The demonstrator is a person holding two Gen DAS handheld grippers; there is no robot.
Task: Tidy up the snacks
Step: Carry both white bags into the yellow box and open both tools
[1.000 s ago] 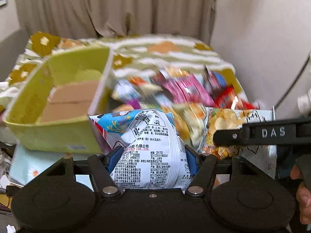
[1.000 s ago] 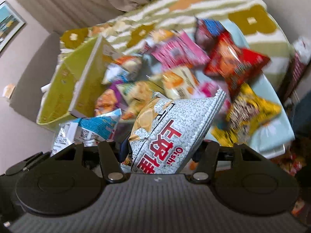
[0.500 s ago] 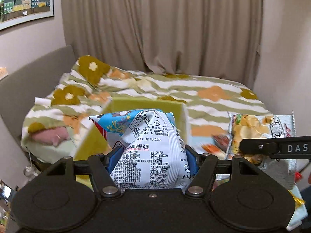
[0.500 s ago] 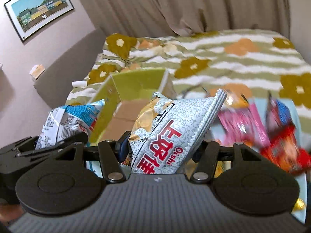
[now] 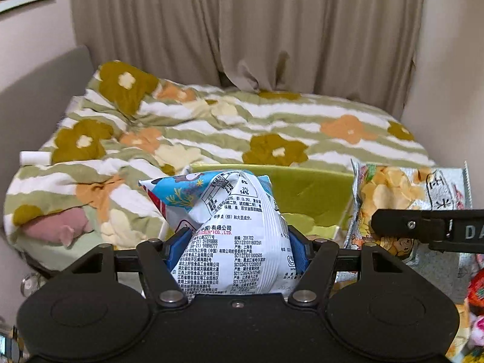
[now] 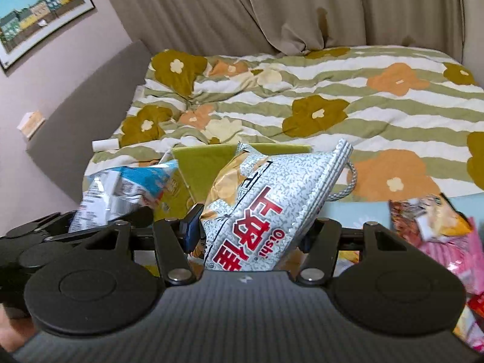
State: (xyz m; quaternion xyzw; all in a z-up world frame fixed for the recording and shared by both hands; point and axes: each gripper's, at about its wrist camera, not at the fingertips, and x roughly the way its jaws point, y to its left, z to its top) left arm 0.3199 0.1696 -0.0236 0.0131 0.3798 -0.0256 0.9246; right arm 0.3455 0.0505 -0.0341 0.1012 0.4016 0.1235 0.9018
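Note:
My left gripper (image 5: 237,245) is shut on a white and blue snack bag (image 5: 230,230), held up in front of a yellow-green box (image 5: 305,187). My right gripper (image 6: 251,230) is shut on a silver Oishi chip bag (image 6: 266,199), also in front of the box (image 6: 205,160). In the left wrist view the chip bag (image 5: 393,193) and the right gripper (image 5: 423,227) show at the right. In the right wrist view the blue bag (image 6: 127,190) and the left gripper (image 6: 60,236) show at the left.
A bed with a flowered green-striped quilt (image 5: 242,127) lies behind the box, with curtains (image 5: 242,30) beyond. Several loose snack packs (image 6: 438,224) lie on a pale blue surface at the right. A grey headboard (image 6: 90,96) runs along the left.
Both grippers have lifted with their bags and tilted up toward the bed. The snack pile has dropped out of the left view, and the box now sits low behind the bags.

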